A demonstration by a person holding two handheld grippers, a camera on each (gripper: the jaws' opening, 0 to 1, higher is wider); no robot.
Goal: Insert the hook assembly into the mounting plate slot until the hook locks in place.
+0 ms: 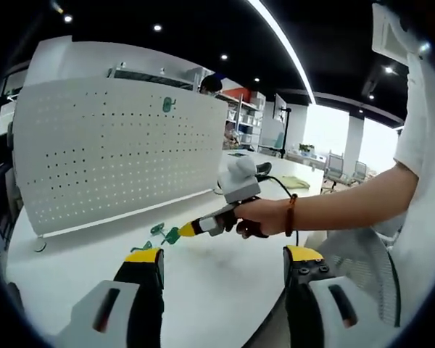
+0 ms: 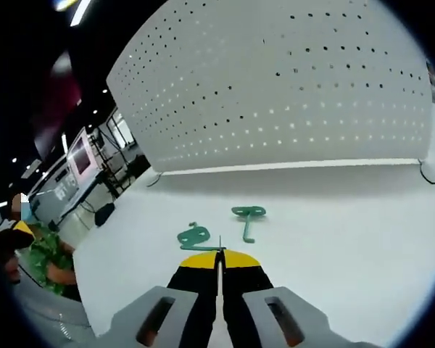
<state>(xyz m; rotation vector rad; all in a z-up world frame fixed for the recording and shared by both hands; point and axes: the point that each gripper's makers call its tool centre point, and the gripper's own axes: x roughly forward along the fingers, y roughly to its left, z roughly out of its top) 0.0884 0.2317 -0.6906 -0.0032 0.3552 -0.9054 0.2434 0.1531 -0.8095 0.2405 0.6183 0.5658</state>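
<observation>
Both views are bright and evenly lit. In the left gripper view the light comes from a long ceiling strip (image 1: pixel 279 40) and small round spot lamps (image 1: pixel 157 27) set in a dark ceiling, with a washed-out window (image 1: pixel 326 130) glowing to the right of the pegboard (image 1: pixel 116 145). The white table (image 1: pixel 225 283) below the pegboard is pale and almost shadowless; only a soft grey shade lies along the board's foot. Fisheye bending is strong: in the right gripper view the pegboard (image 2: pixel 275 80) bulges like a dome. Edges near the rim smear slightly, while the middle stays sharp.
</observation>
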